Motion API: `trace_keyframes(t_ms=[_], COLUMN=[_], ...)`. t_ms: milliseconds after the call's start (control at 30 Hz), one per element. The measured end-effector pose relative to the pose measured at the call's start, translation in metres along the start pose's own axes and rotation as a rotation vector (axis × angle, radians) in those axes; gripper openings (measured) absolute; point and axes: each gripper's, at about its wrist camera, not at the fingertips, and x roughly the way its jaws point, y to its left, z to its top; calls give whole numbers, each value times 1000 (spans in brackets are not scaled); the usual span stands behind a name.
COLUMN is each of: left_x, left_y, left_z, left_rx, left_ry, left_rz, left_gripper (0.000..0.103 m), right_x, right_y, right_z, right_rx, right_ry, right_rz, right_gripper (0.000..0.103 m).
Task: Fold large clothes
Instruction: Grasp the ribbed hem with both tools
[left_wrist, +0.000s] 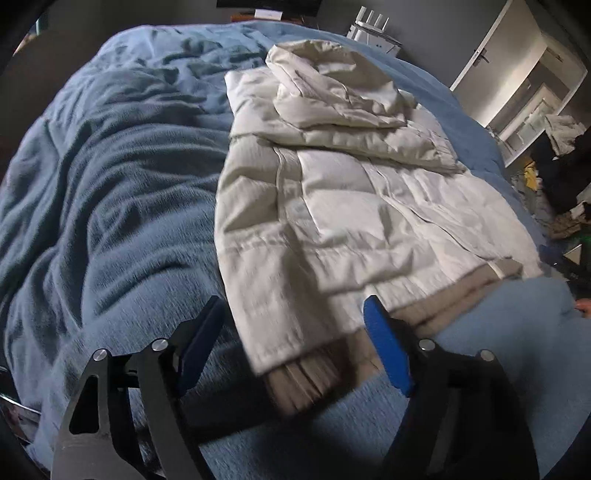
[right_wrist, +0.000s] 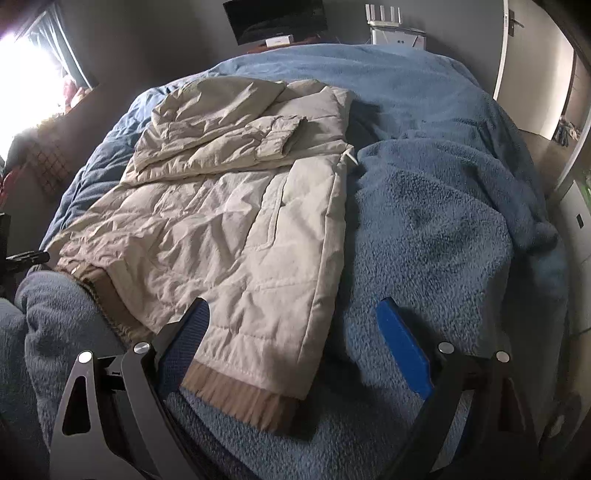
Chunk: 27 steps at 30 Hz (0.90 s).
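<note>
A cream puffer jacket (left_wrist: 332, 192) lies flat on a blue fleece blanket (left_wrist: 110, 206), sleeves folded across the chest and the hood at the far end. Its tan ribbed hem (left_wrist: 295, 380) points toward me. My left gripper (left_wrist: 293, 306) is open, its blue fingers straddling the hem's left corner just above it, holding nothing. In the right wrist view the jacket (right_wrist: 229, 221) lies left of centre with its hem (right_wrist: 240, 398) near. My right gripper (right_wrist: 293, 310) is open over the hem's right corner, holding nothing.
The blue blanket (right_wrist: 443, 240) covers the whole bed in rumpled folds. A monitor (right_wrist: 275, 20) and a white router (right_wrist: 397, 27) stand beyond the bed's far end. A bright window (right_wrist: 26, 70) is at left, a white door (left_wrist: 517, 55) and floor clutter (left_wrist: 554, 177) at right.
</note>
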Motion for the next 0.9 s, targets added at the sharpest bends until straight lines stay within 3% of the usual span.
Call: trace_keyframes(t_ms=[167,333,500,633,900], left_x=[2,5,2,2,12], left_y=[2,-2,4,8,0], left_z=[-8,-10,-10,-12,-9], left_rx=[-17,-2,-13,-23,8], left_ry=[0,4,1,1,-22], left_rz=[-5,-18,-27,-42,-47], left_gripper=[68,62,53,48,49], right_x=[-4,-3,2,7,29], right_y=[2,12,7,0,11], right_z=[-7,-13,-23,-24,-10], right_rx=[-11,-31,9,62,16], right_ry=[27,70,124,138,132], right_rz=[4,47,56,91,90], right_gripper=[87,65,55,51,50])
